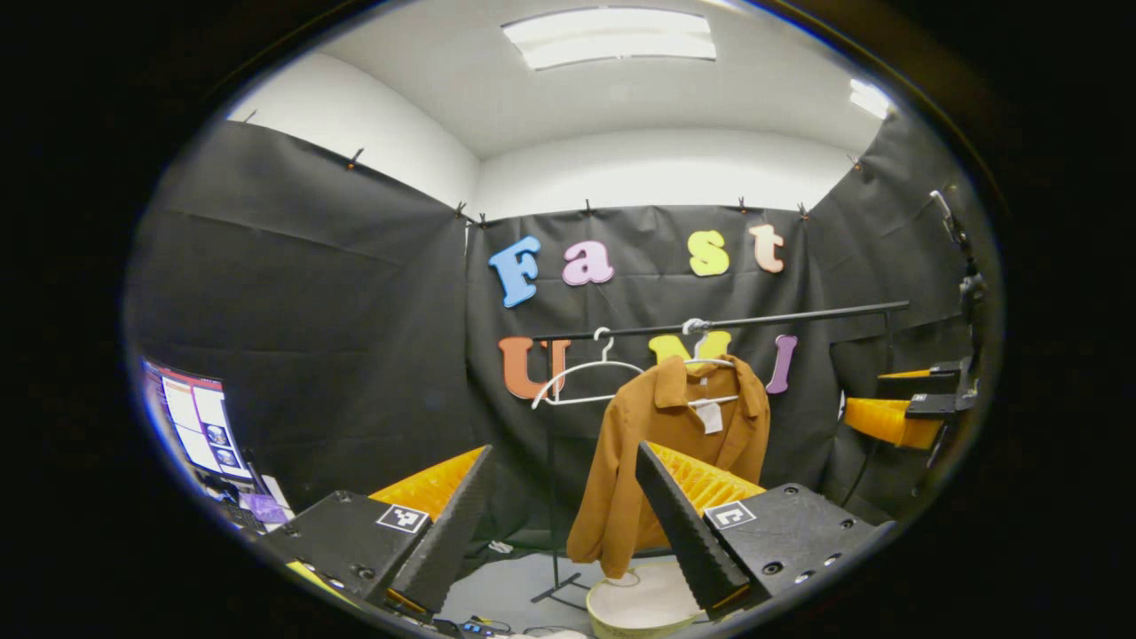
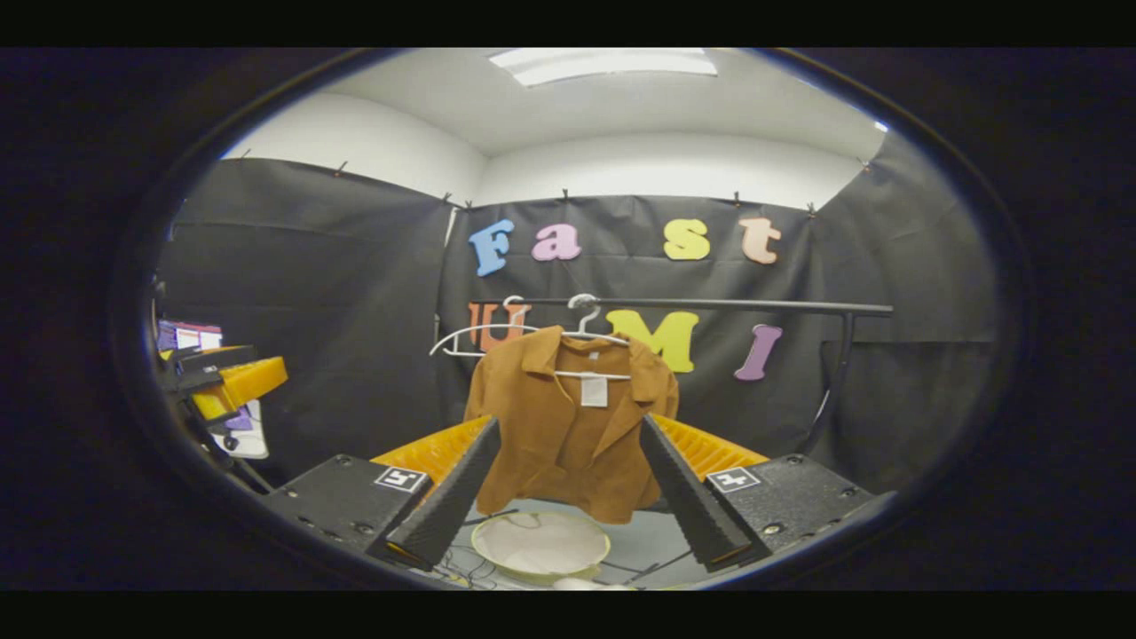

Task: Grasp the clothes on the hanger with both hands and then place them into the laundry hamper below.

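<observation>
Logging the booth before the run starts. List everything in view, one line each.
shirt: one, brown, on a hanger on the rail, above the hamper.
empty hanger: one, white, on the rail beside the shirt.
rail: one, black, across the back wall.
hamper: one, pale, on the floor under the shirt.
monitor: one, lit, at the left edge of the left gripper view.
ceiling light: one, white, overhead.
left gripper: open, holding nothing, short of the shirt.
right gripper: open, holding nothing, facing the shirt.
</observation>
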`<state>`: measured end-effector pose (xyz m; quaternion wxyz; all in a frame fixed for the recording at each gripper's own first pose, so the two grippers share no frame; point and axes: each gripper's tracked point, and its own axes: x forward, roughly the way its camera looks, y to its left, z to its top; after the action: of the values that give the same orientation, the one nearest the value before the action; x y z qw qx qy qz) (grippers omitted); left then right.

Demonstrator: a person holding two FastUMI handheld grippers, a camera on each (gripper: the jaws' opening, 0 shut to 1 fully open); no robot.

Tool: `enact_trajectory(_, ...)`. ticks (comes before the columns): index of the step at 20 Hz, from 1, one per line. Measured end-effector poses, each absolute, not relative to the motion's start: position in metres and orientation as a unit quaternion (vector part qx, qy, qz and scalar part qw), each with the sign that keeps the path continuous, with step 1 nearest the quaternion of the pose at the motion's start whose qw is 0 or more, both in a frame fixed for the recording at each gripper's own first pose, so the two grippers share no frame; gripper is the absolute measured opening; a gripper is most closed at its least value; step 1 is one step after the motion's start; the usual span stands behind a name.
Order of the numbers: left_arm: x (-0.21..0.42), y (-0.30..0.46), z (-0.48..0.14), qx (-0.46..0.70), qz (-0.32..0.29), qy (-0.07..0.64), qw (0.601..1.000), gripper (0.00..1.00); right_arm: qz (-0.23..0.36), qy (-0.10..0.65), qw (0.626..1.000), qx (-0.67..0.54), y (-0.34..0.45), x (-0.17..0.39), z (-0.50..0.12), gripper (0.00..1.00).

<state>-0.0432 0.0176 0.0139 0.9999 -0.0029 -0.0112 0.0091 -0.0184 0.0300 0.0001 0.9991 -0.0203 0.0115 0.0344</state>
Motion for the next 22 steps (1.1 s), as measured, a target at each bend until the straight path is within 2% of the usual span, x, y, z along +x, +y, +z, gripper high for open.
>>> enact_trajectory(5, -0.032, 0.016, 0.005, 0.004, 0.020, -0.004, 1.000, 0.99, 0.030, 0.016, 0.999, -0.025, 0.019, -0.014, -0.011, 1.00)
enact_trajectory(8, -0.008, -0.010, -0.010, -0.002, 0.002, 0.015, 1.000, 1.00, 0.023, 0.027, 0.999, -0.021, 0.002, 0.002, -0.022, 0.97)
enact_trajectory(9, 0.002, -0.021, -0.015, -0.003, -0.005, 0.020, 1.000, 1.00, 0.020, 0.030, 0.999, -0.020, -0.006, 0.011, -0.024, 1.00)
enact_trajectory(12, 0.036, -0.053, -0.024, 0.005, -0.017, 0.024, 1.000, 1.00, 0.005, 0.036, 0.999, -0.014, -0.038, 0.044, -0.038, 0.99)
enact_trajectory(14, 0.061, -0.079, -0.025, 0.016, -0.027, 0.013, 0.999, 0.92, -0.011, 0.043, 0.999, -0.013, -0.061, 0.071, -0.048, 0.99)
enact_trajectory(15, 0.074, -0.092, -0.027, 0.022, -0.030, 0.010, 0.999, 0.92, -0.015, 0.042, 0.999, -0.013, -0.070, 0.087, -0.049, 0.99)
enact_trajectory(16, 0.088, -0.104, -0.028, 0.024, -0.033, 0.007, 0.999, 1.00, -0.015, 0.047, 0.999, -0.011, -0.077, 0.102, -0.054, 1.00)
enact_trajectory(18, 0.117, -0.129, -0.034, 0.021, -0.045, 0.006, 0.999, 1.00, -0.009, 0.054, 0.999, -0.001, -0.087, 0.133, -0.057, 1.00)
enact_trajectory(19, 0.132, -0.141, -0.035, 0.017, -0.049, 0.006, 0.999, 0.94, -0.005, 0.054, 0.999, 0.003, -0.093, 0.148, -0.057, 1.00)
enact_trajectory(20, 0.145, -0.151, -0.035, 0.014, -0.053, 0.001, 0.999, 0.99, -0.001, 0.055, 0.998, 0.004, -0.098, 0.163, -0.056, 1.00)
enact_trajectory(22, 0.173, -0.166, -0.039, 0.011, -0.055, -0.001, 0.998, 0.99, 0.007, 0.056, 0.998, 0.006, -0.107, 0.192, -0.055, 1.00)
